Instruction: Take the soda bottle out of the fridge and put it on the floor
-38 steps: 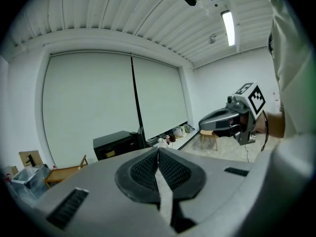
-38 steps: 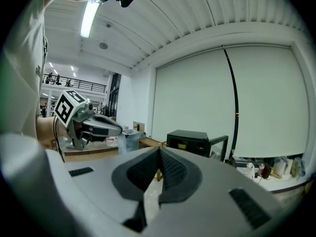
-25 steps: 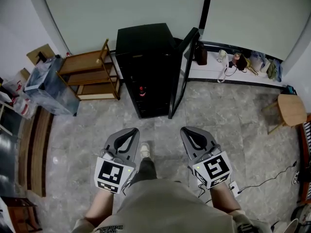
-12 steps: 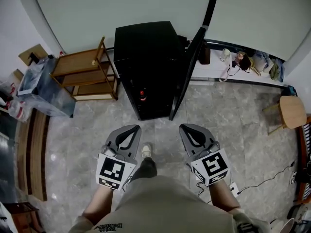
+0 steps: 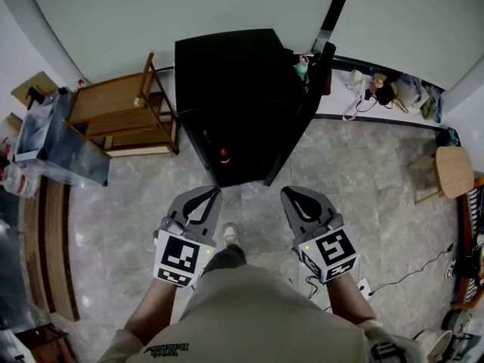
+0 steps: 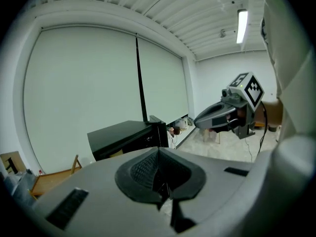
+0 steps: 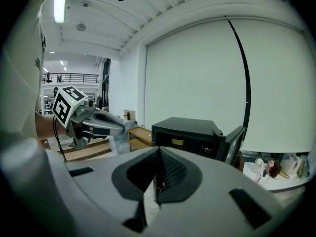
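Note:
A black mini fridge stands against the wall, its door swung open to the right. Low inside it I see the soda bottle by its red cap; the rest of the bottle is lost in the dark. My left gripper is shut and empty, its tip just short of the fridge's open front. My right gripper is shut and empty too, near the door's lower edge. The left gripper view shows the fridge beyond the closed jaws. The right gripper view shows the fridge and door.
A wooden shelf rack and a plastic-wrapped box stand left of the fridge. A low ledge with clutter runs behind the door. A wooden stool is at the right, cables lie on the marble floor, and the person's shoe sits between the grippers.
The person has stepped closer to the fridge. Both grippers, still shut, have come forward until their tips almost reach its front.

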